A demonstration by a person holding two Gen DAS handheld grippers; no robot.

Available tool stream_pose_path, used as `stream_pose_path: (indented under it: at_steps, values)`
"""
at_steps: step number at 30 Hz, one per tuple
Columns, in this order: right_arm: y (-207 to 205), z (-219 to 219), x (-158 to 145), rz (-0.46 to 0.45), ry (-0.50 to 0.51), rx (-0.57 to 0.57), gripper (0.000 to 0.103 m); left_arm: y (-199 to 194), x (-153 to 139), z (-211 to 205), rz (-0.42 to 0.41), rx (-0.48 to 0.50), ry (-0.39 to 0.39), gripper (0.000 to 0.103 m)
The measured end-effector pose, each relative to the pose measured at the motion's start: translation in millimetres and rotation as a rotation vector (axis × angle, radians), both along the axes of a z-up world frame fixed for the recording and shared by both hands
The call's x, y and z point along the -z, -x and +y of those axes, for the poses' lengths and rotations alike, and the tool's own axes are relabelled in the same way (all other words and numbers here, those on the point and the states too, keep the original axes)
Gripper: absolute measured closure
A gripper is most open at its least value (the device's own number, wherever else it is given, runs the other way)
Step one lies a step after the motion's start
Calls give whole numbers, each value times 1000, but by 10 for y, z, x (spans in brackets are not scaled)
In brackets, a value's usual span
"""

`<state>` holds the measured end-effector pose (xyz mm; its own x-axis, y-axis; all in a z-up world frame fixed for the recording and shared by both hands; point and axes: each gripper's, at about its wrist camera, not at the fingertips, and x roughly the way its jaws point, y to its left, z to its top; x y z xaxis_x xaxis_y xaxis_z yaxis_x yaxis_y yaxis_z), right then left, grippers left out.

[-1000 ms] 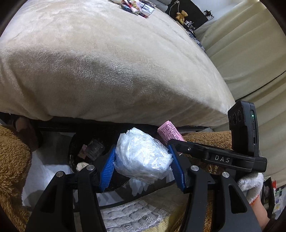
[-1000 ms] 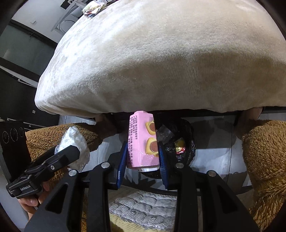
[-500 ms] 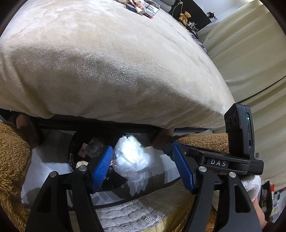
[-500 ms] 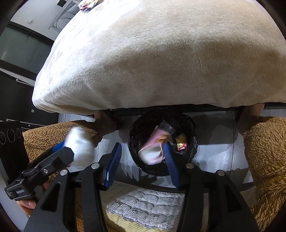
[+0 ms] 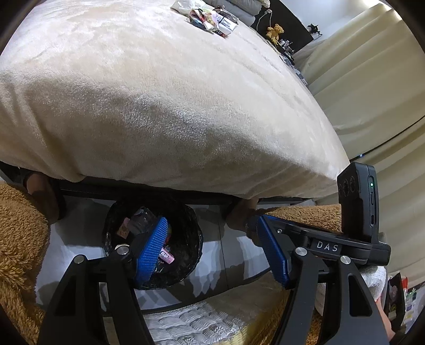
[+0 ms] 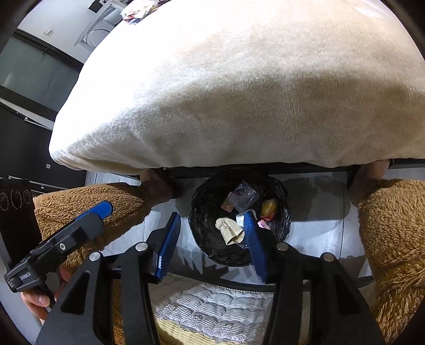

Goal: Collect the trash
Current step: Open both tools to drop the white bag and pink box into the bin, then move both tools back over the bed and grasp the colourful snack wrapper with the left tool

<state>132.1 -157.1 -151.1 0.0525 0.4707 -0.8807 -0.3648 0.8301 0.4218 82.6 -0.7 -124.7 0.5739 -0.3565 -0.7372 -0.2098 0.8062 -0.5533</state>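
Left gripper (image 5: 212, 249): jaws spread wide, nothing between the blue pads, held above the floor just right of the bin
Right gripper (image 6: 212, 238): jaws spread wide and empty, right pad over the bin's mouth
Bin (image 6: 204, 201): black-lined, on the grey floor at the foot of the bed, between the person's two brown fleece legs
Trash in bin (image 6: 231, 228): crumpled beige paper, a clear wrapper, a yellow wrapper and pink scraps lying inside
Blanket (image 5: 164, 100): cream plush, draped over the bed edge above the bin
Trash on bed (image 5: 212, 18): a small pile of wrappers at the far end, well apart from both grippers
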Motion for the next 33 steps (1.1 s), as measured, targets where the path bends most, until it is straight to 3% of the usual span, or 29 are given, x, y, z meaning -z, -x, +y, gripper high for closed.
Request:
stream_pose_path:
  at_steps: [5, 14, 24, 27, 31, 33]
  values:
    - [45, -44, -219, -86, -63, -18, 53, 70, -153, -5, -74, 1, -29, 35]
    - [219, -137, -831, -421, -132, -35, 47, 116, -525, 60, -237, 7, -125, 35]
    - [-102, -119, -1121, -532, -163, -27, 35, -139, -886, 285, -304, -4, -241, 35]
    - [-247, -99, -1172, -534, -173, -18, 32, -251, -956, 307, -315, 1, -280, 28]
    - [-382, -52, -1241, -567, -165, -34, 32, -436, -1023, 317, -320, 26, -339, 26]
    - [-445, -31, -1281, -580, -171, -53, 28, -542, -1041, 343, -315, 28, -354, 18]
